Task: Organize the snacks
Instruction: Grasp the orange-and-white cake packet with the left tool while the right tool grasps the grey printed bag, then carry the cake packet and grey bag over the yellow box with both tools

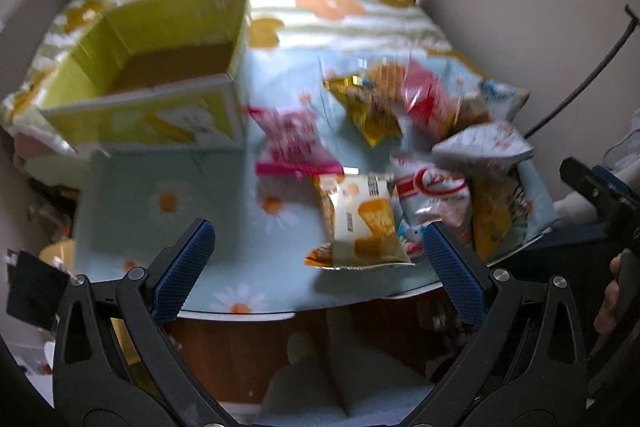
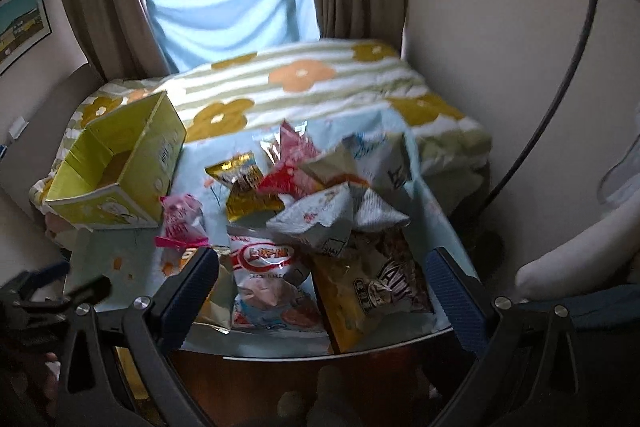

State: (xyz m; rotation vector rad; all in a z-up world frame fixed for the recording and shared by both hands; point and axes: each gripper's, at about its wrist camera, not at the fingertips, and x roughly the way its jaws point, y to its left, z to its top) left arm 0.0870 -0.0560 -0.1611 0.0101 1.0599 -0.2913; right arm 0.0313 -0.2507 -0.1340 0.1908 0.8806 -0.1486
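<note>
- Left wrist view: left gripper (image 1: 318, 259) was spread wide and empty, hovering at the near table edge, likely lined up on the orange-white packet (image 1: 362, 223) lying just ahead between its fingers.
- Green box (image 1: 160, 87) stood open at far left, empty inside, apparently the bin for sorting; pink packet (image 1: 294, 143) lay just right of it.
- Rest of the snack pile (image 1: 452, 147) was heaped to the right on the tablecloth (image 1: 160, 203).
- Right wrist view: right gripper (image 2: 320, 287) was also spread, holding nothing, over the near edge, facing the red-white bag (image 2: 272, 279) and yellow bag (image 2: 372, 291).
- Green box sat far left, well apart from this gripper, so the left side looked better placed for drop-offs.
</note>
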